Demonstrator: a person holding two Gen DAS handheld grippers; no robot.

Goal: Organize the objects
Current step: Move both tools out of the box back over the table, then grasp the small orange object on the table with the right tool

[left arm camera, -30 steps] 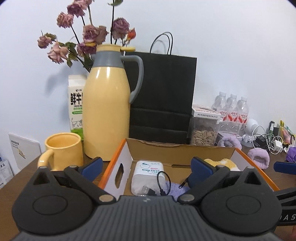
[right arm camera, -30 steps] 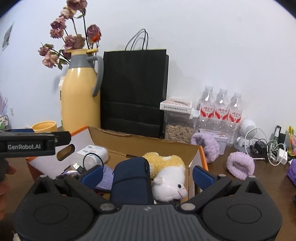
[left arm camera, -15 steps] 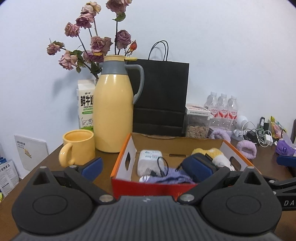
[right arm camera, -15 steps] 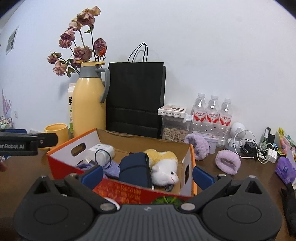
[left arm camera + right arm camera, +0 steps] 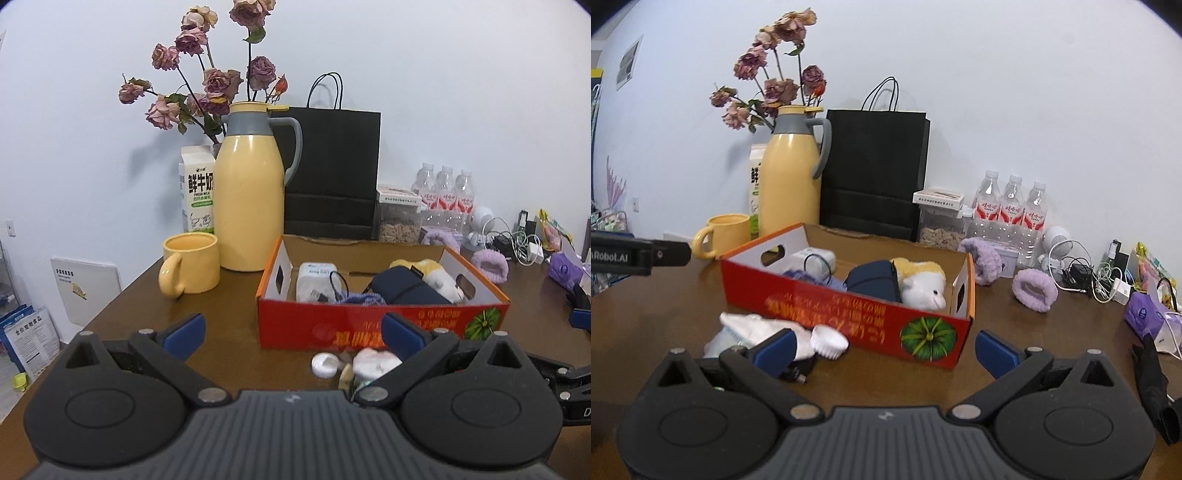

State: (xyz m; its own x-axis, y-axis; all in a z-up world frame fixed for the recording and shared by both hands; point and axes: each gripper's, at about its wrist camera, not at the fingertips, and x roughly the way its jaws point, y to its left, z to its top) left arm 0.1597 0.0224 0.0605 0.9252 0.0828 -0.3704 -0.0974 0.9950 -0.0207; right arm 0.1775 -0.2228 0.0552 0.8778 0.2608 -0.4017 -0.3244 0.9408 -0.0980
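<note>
A brown wooden surface [image 5: 229, 306] carries everything, and the landmark on it is a red cardboard box [image 5: 380, 326] with an open top, orange rim and a pumpkin picture on its front wall. Behind the box stands a black paper bag [image 5: 332, 173], and behind its left corner a tall yellow thermos jug [image 5: 249, 199] with dried roses [image 5: 207, 85] rising at its back and a milk carton [image 5: 197, 188] beside it. Left of the box sits a yellow mug [image 5: 190, 264]. Behind the box's right corner are a clear jar of seeds [image 5: 940, 227] and three water bottles [image 5: 1010, 206]; right of the box lie two purple scrunchies [image 5: 1034, 290] and a tangle of chargers and cables [image 5: 1097, 275].

Inside the box, from left to right, rest a white device with a black cable [image 5: 314, 280], a purple knitted piece [image 5: 356, 298], a navy pouch [image 5: 406, 288] and a yellow-and-white plush toy [image 5: 921, 282].

Just in front of the box lie a crumpled white item [image 5: 757, 328] and a small white ribbed cap [image 5: 829, 341].

The left gripper [image 5: 291, 328] hovers before the box with fingers spread wide, holding nothing. The right gripper [image 5: 884, 345] likewise has its fingers wide apart and empty, its left finger [image 5: 775, 349] overlapping the white item in view.
</note>
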